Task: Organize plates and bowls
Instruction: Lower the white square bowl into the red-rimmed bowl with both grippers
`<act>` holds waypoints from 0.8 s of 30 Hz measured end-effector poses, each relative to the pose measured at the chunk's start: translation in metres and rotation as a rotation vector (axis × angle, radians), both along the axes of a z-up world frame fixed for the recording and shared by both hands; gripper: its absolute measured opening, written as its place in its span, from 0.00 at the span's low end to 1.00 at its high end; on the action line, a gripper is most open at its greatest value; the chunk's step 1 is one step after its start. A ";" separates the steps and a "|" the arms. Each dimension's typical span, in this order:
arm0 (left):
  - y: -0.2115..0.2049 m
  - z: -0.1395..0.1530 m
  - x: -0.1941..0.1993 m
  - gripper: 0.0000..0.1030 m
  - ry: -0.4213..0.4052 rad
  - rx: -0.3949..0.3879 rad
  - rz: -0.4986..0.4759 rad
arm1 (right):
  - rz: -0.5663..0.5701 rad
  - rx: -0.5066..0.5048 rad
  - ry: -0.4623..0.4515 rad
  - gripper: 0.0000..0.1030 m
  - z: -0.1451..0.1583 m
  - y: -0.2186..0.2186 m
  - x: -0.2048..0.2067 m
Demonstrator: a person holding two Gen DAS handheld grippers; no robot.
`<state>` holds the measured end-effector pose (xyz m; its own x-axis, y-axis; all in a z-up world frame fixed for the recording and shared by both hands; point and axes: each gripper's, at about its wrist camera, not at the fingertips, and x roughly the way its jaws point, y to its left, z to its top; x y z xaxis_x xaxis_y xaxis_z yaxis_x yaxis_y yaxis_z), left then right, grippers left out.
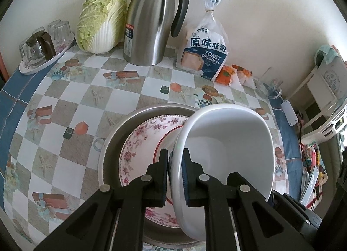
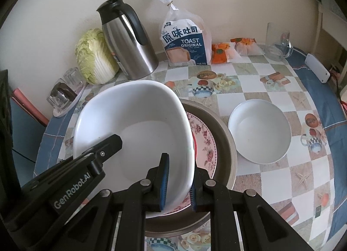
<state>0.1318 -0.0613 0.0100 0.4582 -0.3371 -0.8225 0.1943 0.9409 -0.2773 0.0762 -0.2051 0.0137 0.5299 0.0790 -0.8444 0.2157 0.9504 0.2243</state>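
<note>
I see a table (image 2: 273, 103) with checked oilcloth. On it: metal basin (image 2: 227, 142), white plate (image 2: 260, 131), steel thermos jug (image 1: 149, 25), napa cabbage (image 1: 102, 21), toast bag (image 1: 206, 56), tray of glasses (image 1: 43, 56), orange snack packets (image 2: 223, 54), glass mug (image 2: 277, 43).

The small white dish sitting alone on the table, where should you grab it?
Grip the small white dish by its rim, at the edge nearest the camera, coming down from above. It sits flat and shallow on the table, apart from the metal basin, so only its thin raised edge fits between two fingers.
</note>
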 end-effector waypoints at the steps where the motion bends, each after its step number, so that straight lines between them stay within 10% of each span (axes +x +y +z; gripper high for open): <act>1: 0.000 -0.001 0.000 0.12 0.002 0.001 -0.001 | -0.001 0.001 0.001 0.17 -0.001 0.000 0.000; 24: 0.005 -0.011 0.008 0.11 0.056 -0.019 0.014 | -0.004 -0.012 0.007 0.17 -0.003 -0.004 0.004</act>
